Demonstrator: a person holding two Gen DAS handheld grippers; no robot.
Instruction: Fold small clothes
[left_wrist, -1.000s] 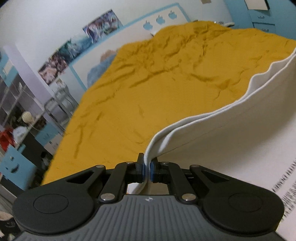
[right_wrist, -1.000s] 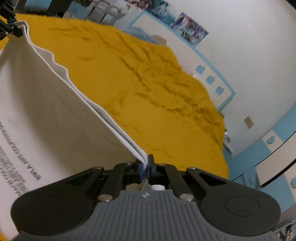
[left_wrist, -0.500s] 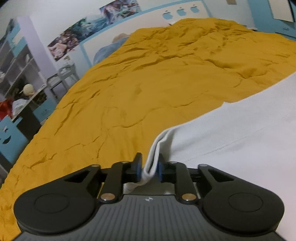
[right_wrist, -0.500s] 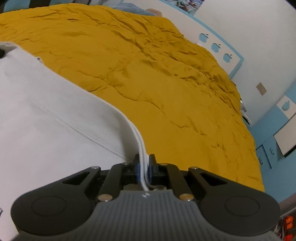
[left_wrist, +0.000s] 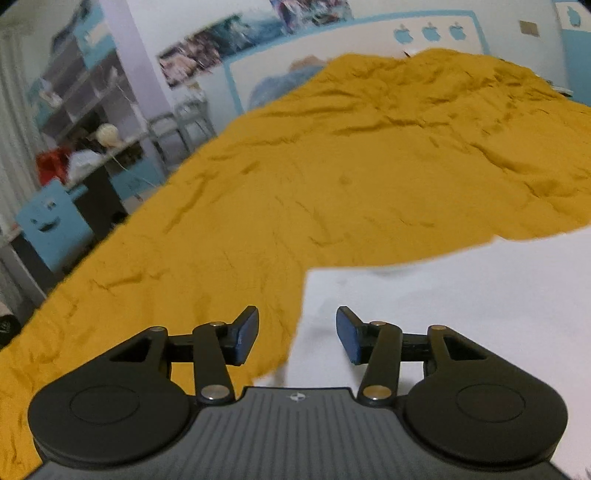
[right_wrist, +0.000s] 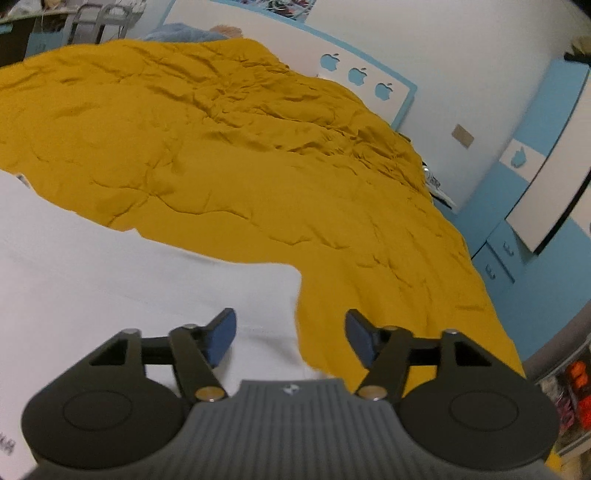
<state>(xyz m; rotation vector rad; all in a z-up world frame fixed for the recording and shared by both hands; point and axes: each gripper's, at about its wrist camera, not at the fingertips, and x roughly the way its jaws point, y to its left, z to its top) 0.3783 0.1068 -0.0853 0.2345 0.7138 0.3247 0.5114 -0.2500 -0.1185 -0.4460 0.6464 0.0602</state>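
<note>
Roughly: one white garment (left_wrist: 461, 314) lying flat on one mustard bedspread (left_wrist: 351, 177). Two grippers, left gripper (left_wrist: 297, 334) and right gripper (right_wrist: 290, 336), both spread wide, gripping nothing, each above a garment corner (near edges cropped; its print illegible).

A bed under a wrinkled mustard blanket (left_wrist: 369, 177) carries a flat white garment (right_wrist: 110, 280).

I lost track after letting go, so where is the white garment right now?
The white garment lies flat on the yellow blanket, lower right in the left wrist view and lower left in the right wrist view.
</note>
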